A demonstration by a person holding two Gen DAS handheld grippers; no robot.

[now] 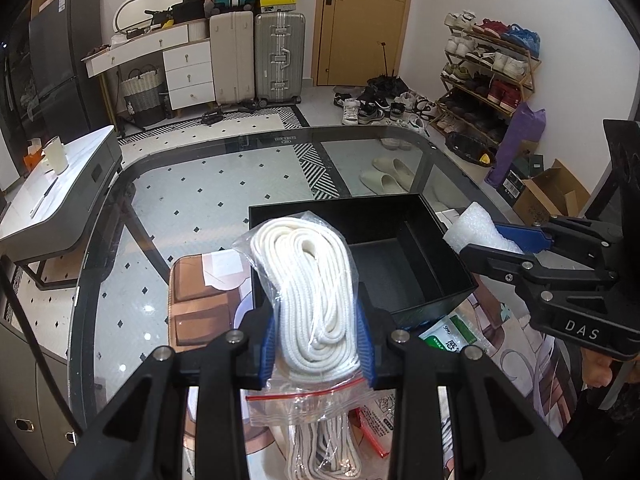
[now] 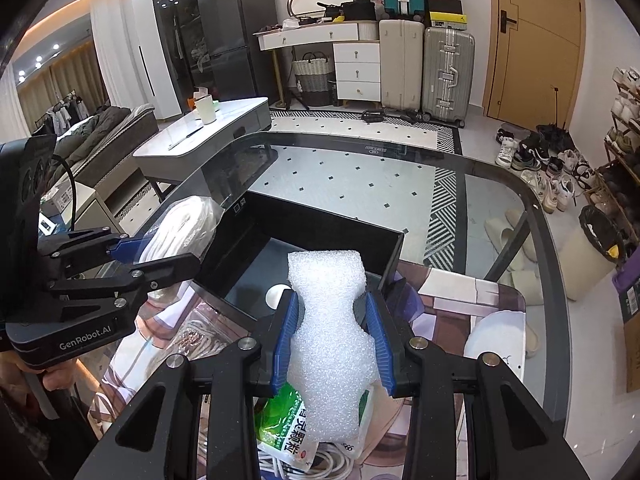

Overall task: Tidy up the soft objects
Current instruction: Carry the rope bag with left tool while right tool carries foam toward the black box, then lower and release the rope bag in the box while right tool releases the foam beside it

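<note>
My left gripper (image 1: 320, 332) is shut on a clear zip bag of white rope (image 1: 308, 280) and holds it above the table, at the near left corner of an open black box (image 1: 404, 256). My right gripper (image 2: 332, 332) is shut on a white foam block (image 2: 332, 320) at the box's (image 2: 312, 236) near edge. The right gripper with the foam block (image 1: 476, 230) shows at the right of the left wrist view. The left gripper with the rope bag (image 2: 180, 224) shows at the left of the right wrist view.
The box stands on a printed mat (image 2: 452, 292) on a glass table (image 1: 240, 168). A green and white packet (image 2: 288, 420) and a loose white cord (image 2: 320, 464) lie on the mat below my right gripper. A red-edged packet (image 1: 376, 424) lies under the left gripper.
</note>
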